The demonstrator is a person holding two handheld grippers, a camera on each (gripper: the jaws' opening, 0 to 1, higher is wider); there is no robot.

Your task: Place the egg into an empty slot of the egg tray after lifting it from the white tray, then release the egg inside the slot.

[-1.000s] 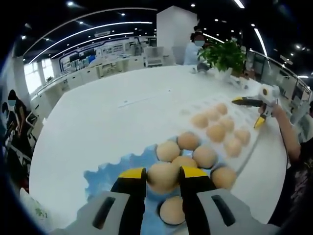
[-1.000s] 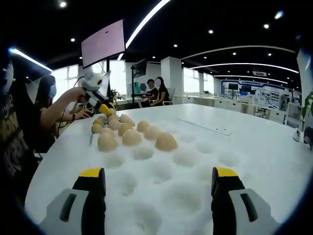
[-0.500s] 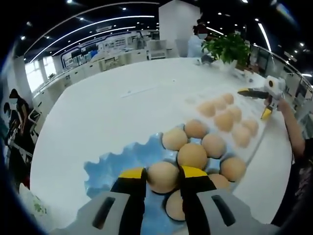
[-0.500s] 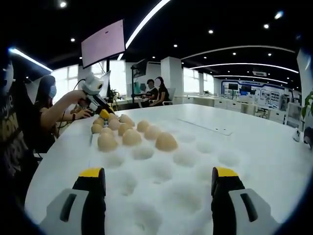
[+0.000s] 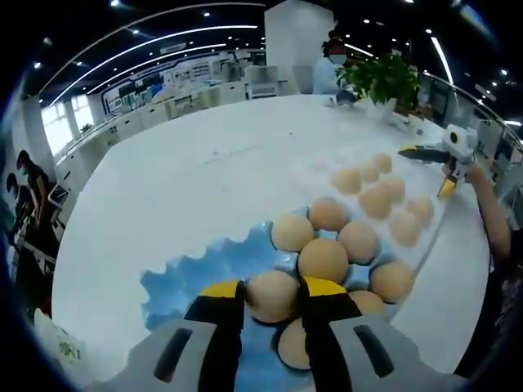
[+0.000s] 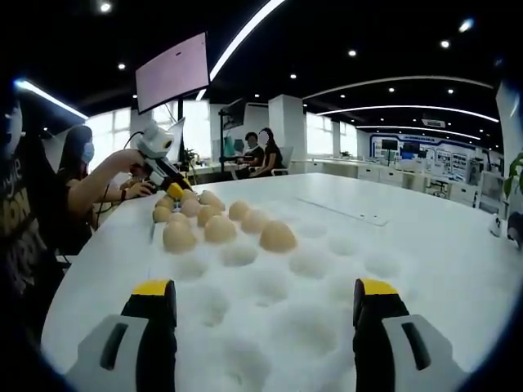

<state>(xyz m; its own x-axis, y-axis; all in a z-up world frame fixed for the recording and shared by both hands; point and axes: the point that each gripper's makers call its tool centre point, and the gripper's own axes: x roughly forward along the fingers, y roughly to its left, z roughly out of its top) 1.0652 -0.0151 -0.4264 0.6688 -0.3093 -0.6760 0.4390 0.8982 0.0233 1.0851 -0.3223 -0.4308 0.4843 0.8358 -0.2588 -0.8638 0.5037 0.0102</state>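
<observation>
My left gripper (image 5: 272,287) is shut on a tan egg (image 5: 272,300), held just over the blue egg tray (image 5: 188,278), which carries several eggs on its right side. Beyond it lies the white tray (image 5: 315,170) with several eggs (image 5: 376,200) in its dimples. Over that tray's far end a hand holds my right gripper (image 5: 419,173). In the right gripper view, my right gripper (image 6: 263,306) stands wide open above the white tray (image 6: 310,269), nothing between its fingers. Eggs (image 6: 221,229) fill that tray's far rows, and the left gripper (image 6: 167,175) hovers behind them.
Both trays rest on a large white table (image 5: 180,188). A potted plant (image 5: 384,77) stands at its far edge, with a person (image 5: 327,69) behind it. Seated people (image 6: 261,151) and a hanging screen (image 6: 172,73) are in the background.
My left gripper has shifted slightly over the blue tray with the egg still held. The right gripper has stayed open and still.
</observation>
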